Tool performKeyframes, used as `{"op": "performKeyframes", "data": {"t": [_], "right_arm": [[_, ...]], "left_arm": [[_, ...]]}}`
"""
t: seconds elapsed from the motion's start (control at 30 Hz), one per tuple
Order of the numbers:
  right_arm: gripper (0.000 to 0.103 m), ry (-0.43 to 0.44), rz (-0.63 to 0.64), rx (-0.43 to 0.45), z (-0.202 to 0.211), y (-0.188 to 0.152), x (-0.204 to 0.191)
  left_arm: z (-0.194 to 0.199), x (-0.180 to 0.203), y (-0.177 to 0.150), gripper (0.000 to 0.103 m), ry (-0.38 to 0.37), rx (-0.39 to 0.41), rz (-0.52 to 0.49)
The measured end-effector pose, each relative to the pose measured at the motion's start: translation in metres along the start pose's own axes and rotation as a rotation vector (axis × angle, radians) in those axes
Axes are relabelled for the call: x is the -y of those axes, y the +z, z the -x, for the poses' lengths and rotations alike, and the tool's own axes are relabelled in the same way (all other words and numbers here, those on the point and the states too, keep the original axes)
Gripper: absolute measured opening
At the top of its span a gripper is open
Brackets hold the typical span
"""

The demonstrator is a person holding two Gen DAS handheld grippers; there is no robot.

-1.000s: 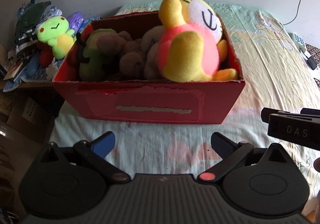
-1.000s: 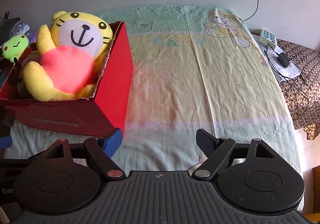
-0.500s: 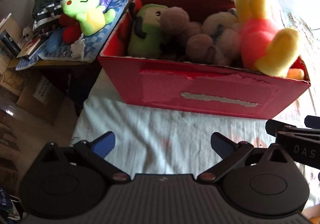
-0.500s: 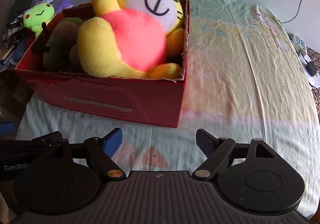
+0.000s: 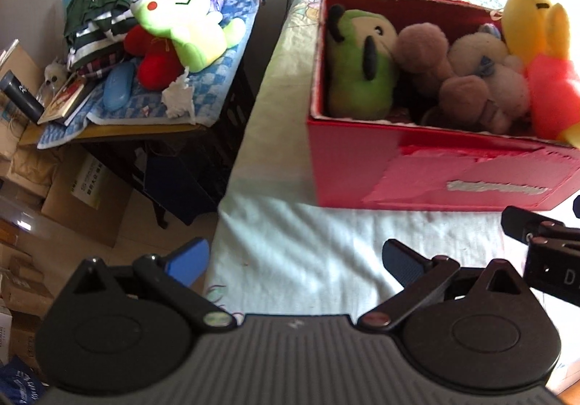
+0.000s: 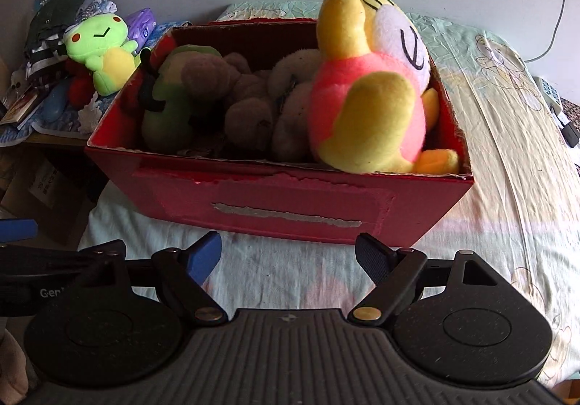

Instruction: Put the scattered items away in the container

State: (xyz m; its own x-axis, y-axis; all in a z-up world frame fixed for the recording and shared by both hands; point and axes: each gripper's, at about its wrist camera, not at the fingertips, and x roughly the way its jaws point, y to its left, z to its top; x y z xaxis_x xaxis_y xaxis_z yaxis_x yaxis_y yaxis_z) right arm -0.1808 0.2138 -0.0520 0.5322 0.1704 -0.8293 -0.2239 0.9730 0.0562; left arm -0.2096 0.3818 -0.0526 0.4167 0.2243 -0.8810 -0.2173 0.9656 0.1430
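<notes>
The red cardboard box (image 6: 275, 202) sits mid-frame on the bed (image 6: 507, 158), holding the yellow-and-pink plush tiger (image 6: 366, 93) and brown plush bears (image 6: 253, 97). Both grippers — left gripper (image 5: 295, 258), right gripper (image 6: 288, 254) — hover with fingers apart, empty. Partial lettering reads "Gen" at lower left of the right view.

left claw (image 6: 21, 291): "Gen" | right claw (image 5: 554, 271): "D"
</notes>
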Motion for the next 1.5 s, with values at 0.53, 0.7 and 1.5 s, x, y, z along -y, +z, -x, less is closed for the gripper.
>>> {"op": "performKeyframes", "data": {"t": [0.53,0.7,1.5], "right_arm": [[0.083,0.016,-0.058,0.160,0.068,0.030,-0.017],[0.084,-0.005,-0.072,0.234,0.080,0.043,-0.015],[0.084,-0.096,-0.172,0.247,0.055,0.068,0.019]], "left_arm": [[0.037,-0.028,0.036,0.102,-0.079,0.097,-0.011],[0.042,-0.025,0.048,0.102,-0.064,0.128,-0.010],[0.025,-0.001,0.075,0.102,-0.020,0.132,-0.021]]}}
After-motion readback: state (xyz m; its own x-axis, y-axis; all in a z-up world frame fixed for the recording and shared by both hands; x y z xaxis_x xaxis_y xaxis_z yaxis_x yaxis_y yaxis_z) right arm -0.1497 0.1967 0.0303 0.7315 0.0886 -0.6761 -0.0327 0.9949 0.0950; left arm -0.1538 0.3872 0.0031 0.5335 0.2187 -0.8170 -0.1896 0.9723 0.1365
